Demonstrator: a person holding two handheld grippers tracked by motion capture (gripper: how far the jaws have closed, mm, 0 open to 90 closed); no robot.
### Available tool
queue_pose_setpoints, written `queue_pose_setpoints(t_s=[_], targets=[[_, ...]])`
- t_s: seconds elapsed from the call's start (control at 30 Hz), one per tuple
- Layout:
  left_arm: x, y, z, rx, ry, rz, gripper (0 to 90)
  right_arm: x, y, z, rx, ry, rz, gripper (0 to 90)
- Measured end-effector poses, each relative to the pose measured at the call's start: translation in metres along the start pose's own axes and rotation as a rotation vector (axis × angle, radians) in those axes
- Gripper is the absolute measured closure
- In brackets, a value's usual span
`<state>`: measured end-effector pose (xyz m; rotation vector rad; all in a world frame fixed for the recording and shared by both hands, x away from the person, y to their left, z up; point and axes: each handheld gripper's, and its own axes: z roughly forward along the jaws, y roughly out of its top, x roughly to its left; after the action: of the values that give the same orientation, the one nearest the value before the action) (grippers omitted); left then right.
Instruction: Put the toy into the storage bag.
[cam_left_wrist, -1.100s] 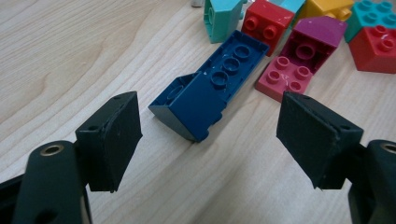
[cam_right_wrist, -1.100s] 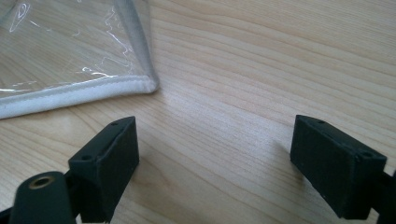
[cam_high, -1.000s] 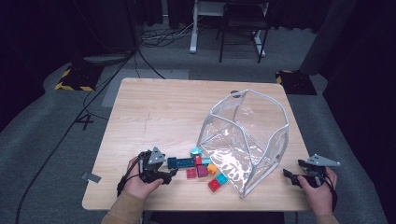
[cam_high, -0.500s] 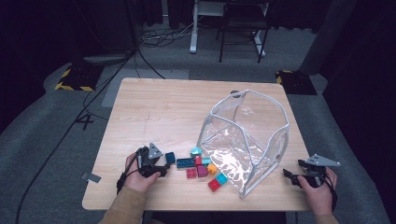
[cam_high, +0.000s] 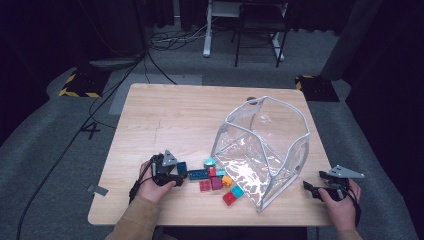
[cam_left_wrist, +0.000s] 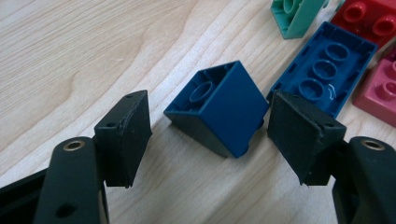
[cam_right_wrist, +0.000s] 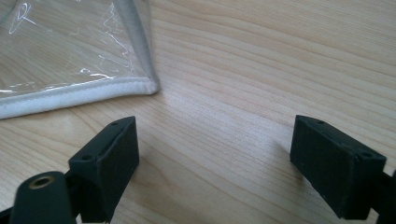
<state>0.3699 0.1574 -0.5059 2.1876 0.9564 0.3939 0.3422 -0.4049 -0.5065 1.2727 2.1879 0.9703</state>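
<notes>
My left gripper (cam_left_wrist: 210, 123) view: jaws just closing around small dark-blue brick (cam_left_wrist: 219, 109) tipped on table (cam_left_wrist: 70, 46), right pad at its corner, left pad clear. High view adds clear bag (cam_high: 265, 145) beside brick pile. Right gripper (cam_right_wrist: 215, 154) open, nothing between, near bag's white-edged corner.

floor: grey carpet (cam_high: 60, 150) | chair (cam_high: 260, 30) | cables (cam_high: 165, 42) | room dark
</notes>
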Motion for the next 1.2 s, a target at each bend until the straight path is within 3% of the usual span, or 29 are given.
queue_pose_setpoints(t_s=[0.13,0.5,0.93,1.03,1.2], targets=[[0.001,0.003,0.003,-0.008,-0.02,0.002,39.7,0.0,0.0,0.0,0.0,-0.002,0.002,15.6],[-0.001,0.005,0.0,-0.001,-0.026,0.017,40.7,0.001,0.0,0.0,0.0,-0.003,0.004,15.7],[-0.015,0.019,-0.029,-0.069,-0.064,0.043,40.8,0.0,0.0,0.0,0.001,-0.003,0.002,15.7],[-0.021,0.026,-0.038,-0.069,-0.074,0.073,40.8,0.0,0.0,0.0,0.001,0.001,0.002,15.8],[-0.026,0.036,-0.049,-0.076,-0.106,0.082,40.8,0.0,0.0,0.0,0.001,0.002,0.001,15.8]])
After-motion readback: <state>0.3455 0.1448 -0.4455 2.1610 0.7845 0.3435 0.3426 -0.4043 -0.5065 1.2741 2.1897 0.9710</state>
